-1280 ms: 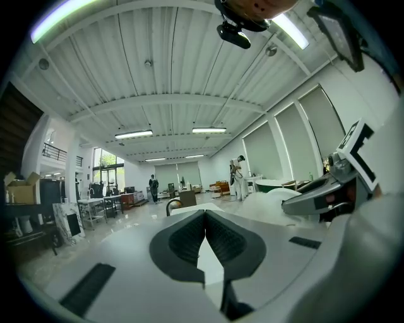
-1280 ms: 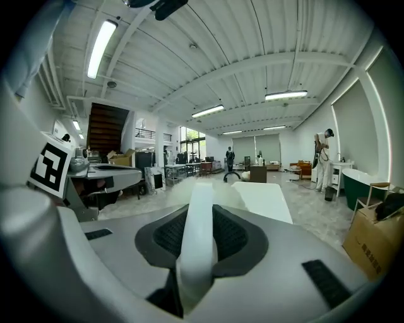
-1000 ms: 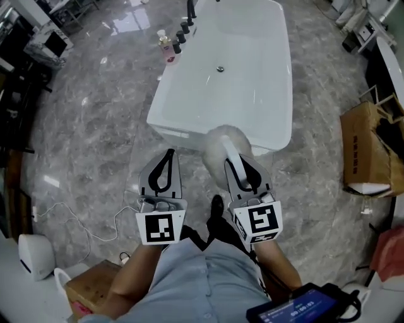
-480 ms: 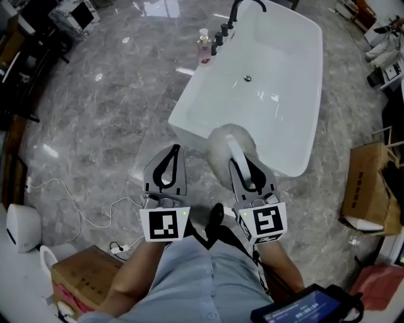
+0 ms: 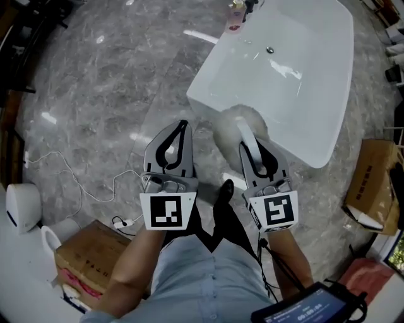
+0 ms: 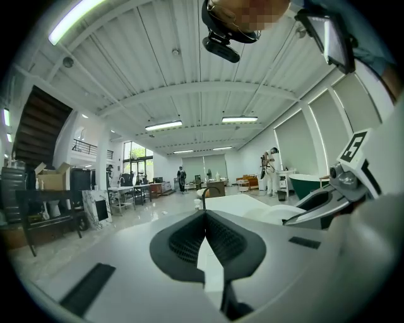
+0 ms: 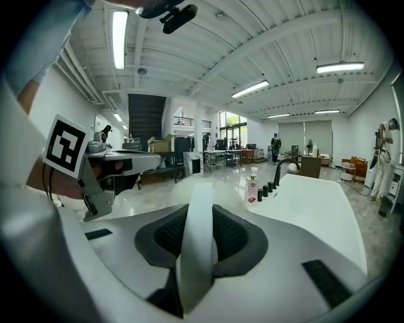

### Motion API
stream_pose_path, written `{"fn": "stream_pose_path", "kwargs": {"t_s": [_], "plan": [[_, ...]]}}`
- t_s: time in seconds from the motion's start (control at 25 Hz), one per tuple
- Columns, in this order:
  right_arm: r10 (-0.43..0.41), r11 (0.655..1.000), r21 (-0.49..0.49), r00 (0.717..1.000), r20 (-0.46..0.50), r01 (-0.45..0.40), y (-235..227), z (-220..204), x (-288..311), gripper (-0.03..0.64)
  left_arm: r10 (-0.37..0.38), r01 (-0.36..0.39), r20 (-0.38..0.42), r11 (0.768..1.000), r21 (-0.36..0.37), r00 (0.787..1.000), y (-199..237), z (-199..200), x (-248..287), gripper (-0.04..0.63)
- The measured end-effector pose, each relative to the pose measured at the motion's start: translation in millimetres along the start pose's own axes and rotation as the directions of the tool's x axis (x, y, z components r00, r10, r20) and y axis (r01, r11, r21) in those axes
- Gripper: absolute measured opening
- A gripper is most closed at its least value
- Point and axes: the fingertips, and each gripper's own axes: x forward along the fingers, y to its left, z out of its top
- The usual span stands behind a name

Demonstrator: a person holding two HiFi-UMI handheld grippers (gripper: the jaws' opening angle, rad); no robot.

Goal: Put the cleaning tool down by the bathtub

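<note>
The cleaning tool (image 5: 235, 126) is a fluffy white duster head on a white handle (image 7: 197, 240). My right gripper (image 5: 254, 151) is shut on that handle, and the fluffy head hangs in front of the near end of the white bathtub (image 5: 284, 82). In the right gripper view the handle stands upright between the black pads, with the bathtub (image 7: 315, 208) ahead to the right. My left gripper (image 5: 177, 135) is shut with nothing in it, held beside the right one over the marble floor. The left gripper (image 6: 205, 217) shows its pads pressed together in its own view.
A bottle (image 5: 235, 16) and black taps (image 7: 278, 173) stand at the tub's far left corner. A cardboard box (image 5: 372, 183) lies right of the tub, another box (image 5: 95, 255) and a white cable (image 5: 76, 189) at my left. A white device (image 5: 22, 208) sits far left.
The view has swung so the bathtub has shifted up and to the right in the frame. Both grippers keep the same pose, the right one still holding the duster.
</note>
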Motion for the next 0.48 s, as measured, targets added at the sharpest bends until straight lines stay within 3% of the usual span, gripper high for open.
{"fn": "stream_pose_path", "kwargs": {"t_s": [0.24, 0.48], "plan": [[0.040, 0.999, 0.010, 0.997, -0.061, -0.039, 24, -53, 40, 0.103, -0.027, 0.025, -0.066, 0.999, -0.030, 0.997, 15, -65, 7, 0.018], [0.052, 0.999, -0.011, 0.998, -0.042, -0.052, 33, -102, 86, 0.103, -0.045, 0.039, -0.103, 0.997, -0.062, 0.994, 24, -134, 22, 0.017]]}}
